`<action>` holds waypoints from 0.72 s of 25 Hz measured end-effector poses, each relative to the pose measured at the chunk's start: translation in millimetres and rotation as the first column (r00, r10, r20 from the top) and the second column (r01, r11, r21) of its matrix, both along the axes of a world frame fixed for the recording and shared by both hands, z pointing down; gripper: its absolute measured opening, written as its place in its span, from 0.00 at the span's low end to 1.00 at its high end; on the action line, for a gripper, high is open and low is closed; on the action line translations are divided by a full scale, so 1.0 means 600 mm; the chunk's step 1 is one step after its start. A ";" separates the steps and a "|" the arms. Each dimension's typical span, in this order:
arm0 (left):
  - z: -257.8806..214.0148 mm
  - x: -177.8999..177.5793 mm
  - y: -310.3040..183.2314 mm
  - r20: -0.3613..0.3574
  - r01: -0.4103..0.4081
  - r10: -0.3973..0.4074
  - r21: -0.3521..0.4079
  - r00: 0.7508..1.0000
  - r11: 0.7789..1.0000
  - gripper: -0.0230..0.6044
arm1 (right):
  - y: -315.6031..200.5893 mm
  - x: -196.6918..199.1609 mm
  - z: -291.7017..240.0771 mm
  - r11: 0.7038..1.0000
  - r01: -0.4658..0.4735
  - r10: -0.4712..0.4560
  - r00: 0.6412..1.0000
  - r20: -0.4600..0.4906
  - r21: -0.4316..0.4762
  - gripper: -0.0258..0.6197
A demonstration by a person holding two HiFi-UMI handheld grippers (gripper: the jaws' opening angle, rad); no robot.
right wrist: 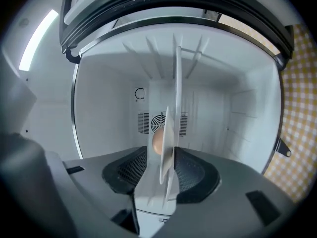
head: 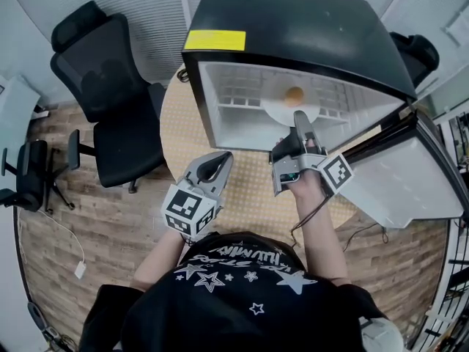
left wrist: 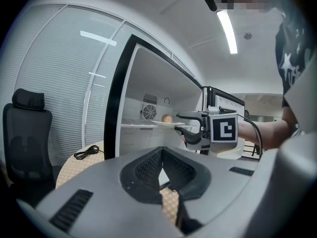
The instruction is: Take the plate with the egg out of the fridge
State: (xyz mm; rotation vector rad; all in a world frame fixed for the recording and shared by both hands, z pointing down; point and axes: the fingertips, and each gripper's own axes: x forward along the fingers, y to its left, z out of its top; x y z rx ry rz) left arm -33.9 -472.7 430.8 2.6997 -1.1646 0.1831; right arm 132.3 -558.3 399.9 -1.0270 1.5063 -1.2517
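Plate [right wrist: 168, 128] with egg [right wrist: 156, 142] stands ungripped between right claw's [right wrist: 160, 148] parted jaws.

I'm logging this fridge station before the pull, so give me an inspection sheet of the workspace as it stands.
Surface: round table under a yellow checked cloth, bearing a black mini fridge with its door open.
Job's things: white round plate with a brown egg, on the fridge's shelf.
Clutter: nothing seen.
Grippers: right hand-held gripper open, jaws either side of the plate's rim, not pressing; left hand-held gripper shut, empty, above the table.
Cables: black coiled cable on the table; white cable with plug on the floor.
Surroundings: black office chairs, wooden floor, white blinds.
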 end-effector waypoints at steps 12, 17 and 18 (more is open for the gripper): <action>-0.013 -0.037 0.004 -0.001 0.012 -0.012 0.024 1.000 1.000 0.05 | 0.013 -0.009 0.008 1.000 -0.013 0.013 1.000 0.008 -0.018 0.16; -0.016 -0.039 0.024 -0.004 -0.025 0.026 0.027 1.000 0.999 0.05 | 0.052 -0.004 -0.002 0.999 -0.047 0.047 0.998 0.032 -0.009 0.16; -0.017 -0.039 0.032 -0.004 -0.037 0.037 0.029 0.999 0.999 0.05 | 0.065 -0.005 -0.004 0.999 -0.054 0.054 0.998 0.029 -0.005 0.16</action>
